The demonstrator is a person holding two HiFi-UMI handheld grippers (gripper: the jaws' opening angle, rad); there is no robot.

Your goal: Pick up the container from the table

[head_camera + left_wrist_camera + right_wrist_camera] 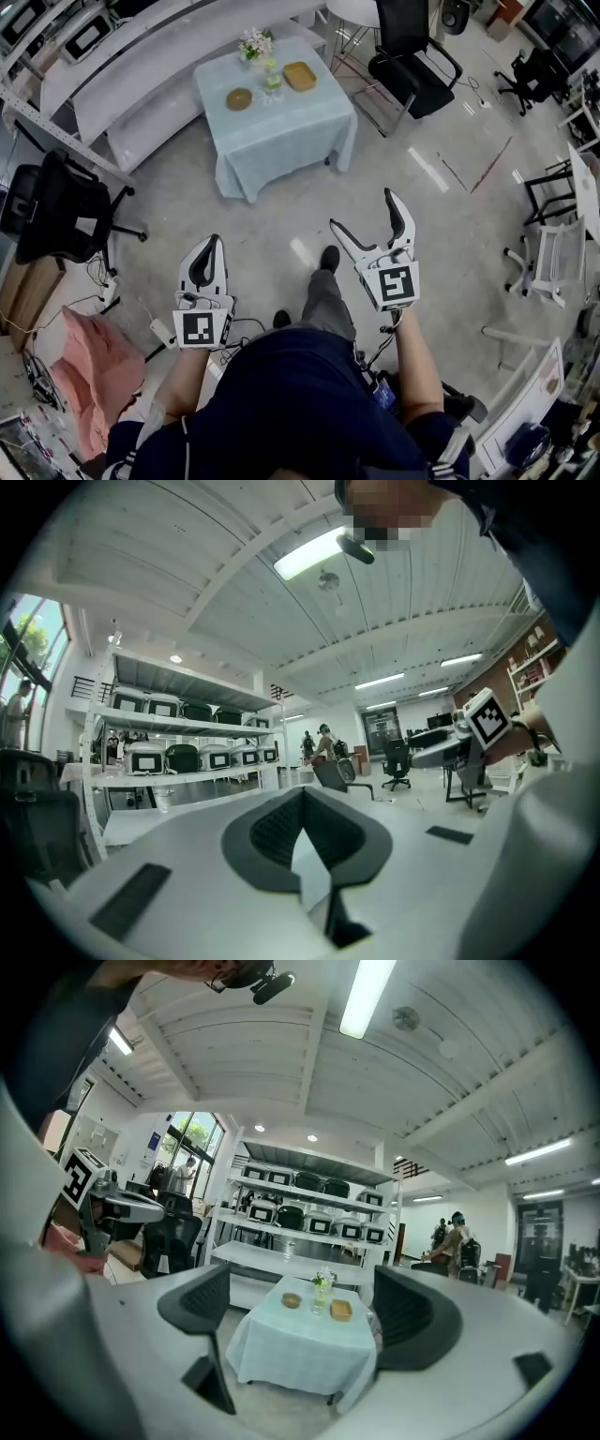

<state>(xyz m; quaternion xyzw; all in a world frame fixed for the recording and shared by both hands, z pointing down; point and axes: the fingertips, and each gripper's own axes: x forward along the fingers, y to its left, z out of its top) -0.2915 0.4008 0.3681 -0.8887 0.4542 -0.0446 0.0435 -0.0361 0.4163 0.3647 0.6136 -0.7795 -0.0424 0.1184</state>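
The left gripper [303, 803] has its jaws pressed together. The dark ribbed pads [272, 832], set in smooth white shells, meet at the tips, and nothing is pinched there. Only a thin sliver of light shows lower down between them.

The right gripper [305, 1312] has its jaws spread wide. Its two dark, finely grooved pads [199, 1302] stand well apart and touch nothing.

Framed in that gap, well ahead of the tips, is a small square table [300, 1354]. It is draped in a pale blue-green cloth that hangs in soft folds.

The container [341, 1310] sits on the tabletop toward the right jaw. It is a shallow, tan, wood-coloured tray with rounded corners, and what it holds cannot be made out. A clear glass vase [322, 1296] of small pale flowers on green stems stands just beside it, in the middle. On the vase's other side, toward the left jaw, lies a round brown dish [292, 1300].

Beyond the table rise white shelves [309, 1206] that carry boxy grey and dark green units. A black office chair [411, 58] stands off past the right jaw on the glossy pale floor [281, 225].
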